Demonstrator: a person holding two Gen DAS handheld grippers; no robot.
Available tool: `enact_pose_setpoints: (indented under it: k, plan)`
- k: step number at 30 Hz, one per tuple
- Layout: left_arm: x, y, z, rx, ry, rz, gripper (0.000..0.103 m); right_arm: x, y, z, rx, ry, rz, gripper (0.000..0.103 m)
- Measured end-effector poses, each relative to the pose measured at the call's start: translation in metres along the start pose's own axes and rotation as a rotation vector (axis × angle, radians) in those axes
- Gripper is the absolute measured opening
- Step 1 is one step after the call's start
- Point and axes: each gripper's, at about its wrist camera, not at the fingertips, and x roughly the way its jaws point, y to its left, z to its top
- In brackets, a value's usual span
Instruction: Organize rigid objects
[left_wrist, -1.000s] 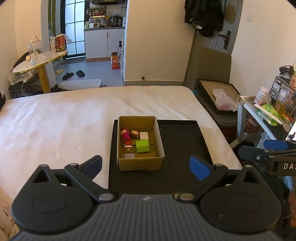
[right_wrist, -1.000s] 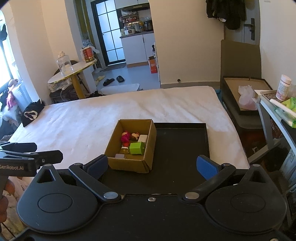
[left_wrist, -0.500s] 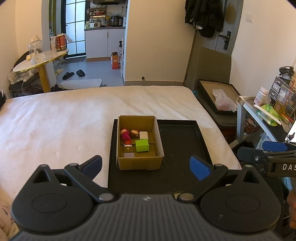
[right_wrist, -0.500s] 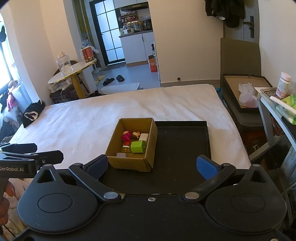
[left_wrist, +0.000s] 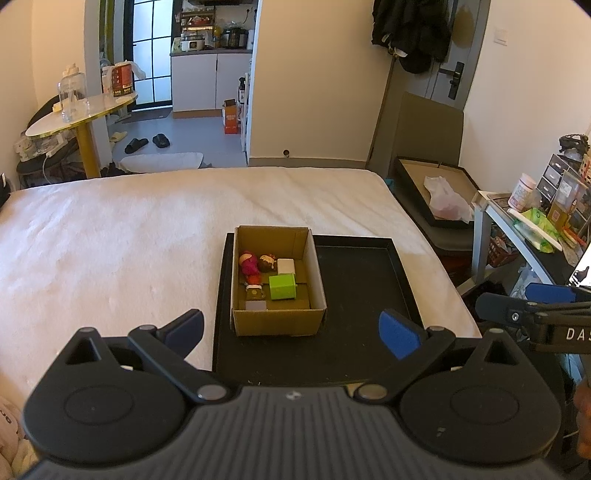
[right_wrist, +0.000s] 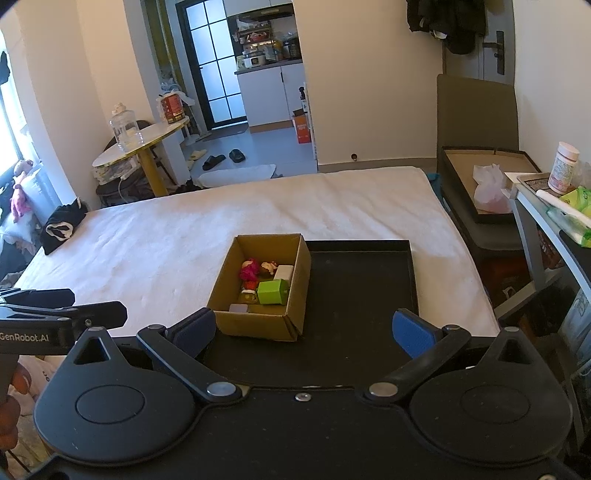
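**Both grippers spread wide above a tray bearing a box of small toys**

We read two pieces of lettering. In the right wrist view the left gripper (right_wrist: 62, 306), seen from the side, carries "GenRobot.AI"; in the left wrist view the right gripper (left_wrist: 532, 299) shows the cut-off letters "DAS". No other writing is legible.

We see a brown cardboard box (left_wrist: 277, 321), open at the top, resting on the left part of a black tray (left_wrist: 362, 295), close to its left edge. The tray lies at the near right corner of a bed (left_wrist: 110, 251) covered in white. Inside the box lie a green block (left_wrist: 282, 287), a white block (left_wrist: 286, 266), a small pale block (left_wrist: 255, 305) against the near wall, and a few small figures, one pink (left_wrist: 248, 263); their details are too small to tell.

Each gripper's blue-padded fingers stand far apart and hold nothing, with the box ahead of them, apart from the pads.
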Motion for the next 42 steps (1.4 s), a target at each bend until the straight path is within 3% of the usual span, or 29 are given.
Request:
enact_pose_setpoints:
  k: [42]
  plan:
    - [0.0026, 0.0024, -0.0023, -0.014, 0.01, 0.001, 0.1, 0.0044, 0.0014, -0.0024, 0.006, 0.01, -0.024, 0.103]
